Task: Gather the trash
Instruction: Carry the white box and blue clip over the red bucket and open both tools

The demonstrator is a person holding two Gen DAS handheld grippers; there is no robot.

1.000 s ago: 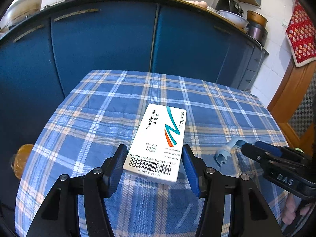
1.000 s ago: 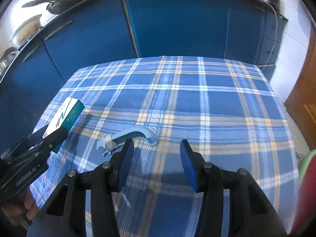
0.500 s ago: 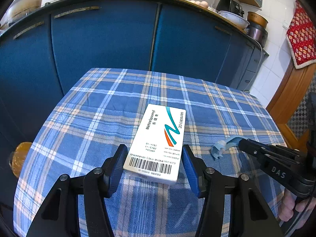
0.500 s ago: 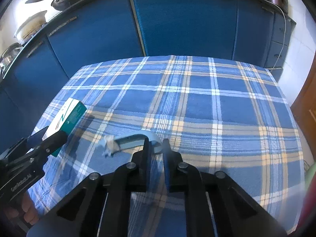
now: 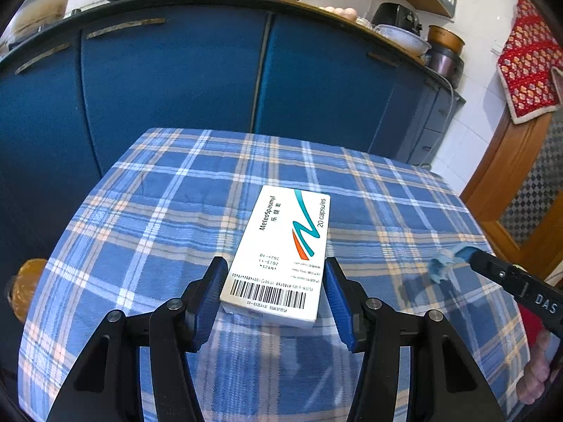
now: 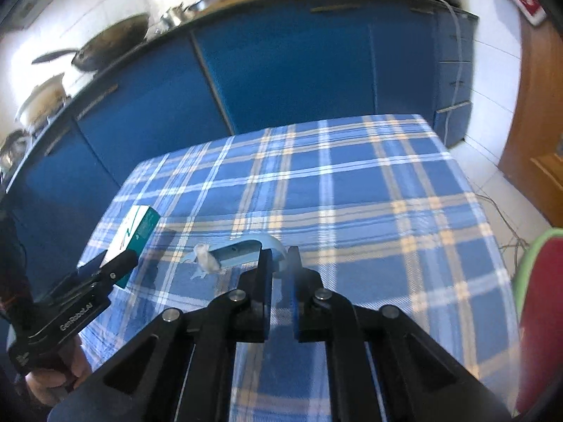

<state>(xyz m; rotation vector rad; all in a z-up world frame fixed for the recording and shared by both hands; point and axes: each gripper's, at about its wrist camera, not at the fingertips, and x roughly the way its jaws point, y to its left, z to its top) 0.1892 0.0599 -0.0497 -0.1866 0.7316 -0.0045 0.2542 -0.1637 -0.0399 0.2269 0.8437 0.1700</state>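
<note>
Near table edge (image 6: 457,176), right claw (image 6: 279,256) grips strip (image 6: 242,251).

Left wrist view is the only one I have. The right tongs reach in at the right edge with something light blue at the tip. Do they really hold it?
Observer: Yes. The right wrist view shows the right tongs shut on the curved end of the light blue plastic piece.
Operator: My box shows only its white top. What colour is its long side?
Observer: The side of the white cardboard capsule box is teal green.
Operator: Is anything beyond the table on the right?
Observer: A red object with a green rim at that view's right edge; I cannot tell what it is.
</note>
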